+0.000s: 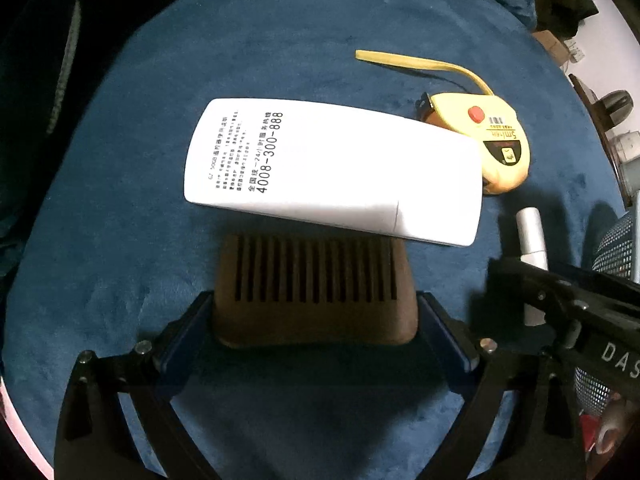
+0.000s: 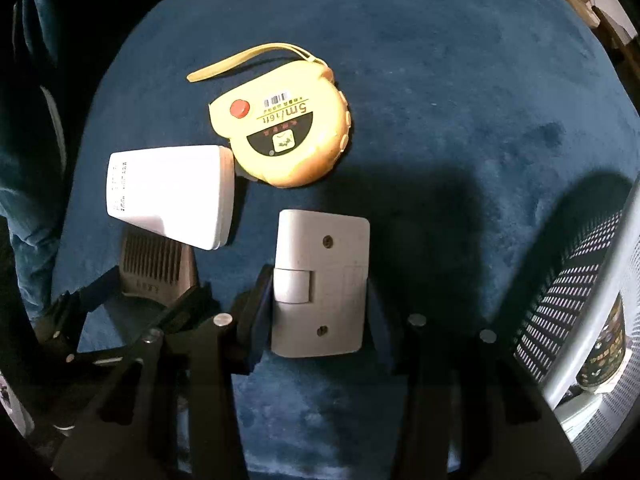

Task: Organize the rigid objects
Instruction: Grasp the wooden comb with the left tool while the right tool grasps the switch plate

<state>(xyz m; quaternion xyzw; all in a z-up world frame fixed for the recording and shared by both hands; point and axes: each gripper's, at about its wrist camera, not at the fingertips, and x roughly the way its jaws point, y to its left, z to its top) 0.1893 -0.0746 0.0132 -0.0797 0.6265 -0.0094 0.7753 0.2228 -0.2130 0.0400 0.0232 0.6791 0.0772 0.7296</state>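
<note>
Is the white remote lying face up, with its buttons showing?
No. The remote shows only a plain white back with a printed label and phone number; no buttons are visible.

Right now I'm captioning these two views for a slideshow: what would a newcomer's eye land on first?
The bright yellow tape measure with its red button, lying on the dark blue cloth. Next comes the white remote beside it, its near end lying over the teeth of a brown wooden comb between the left gripper's fingers. Closer in, a white wall switch sits between the right gripper's fingers, by a mesh basket.
</note>
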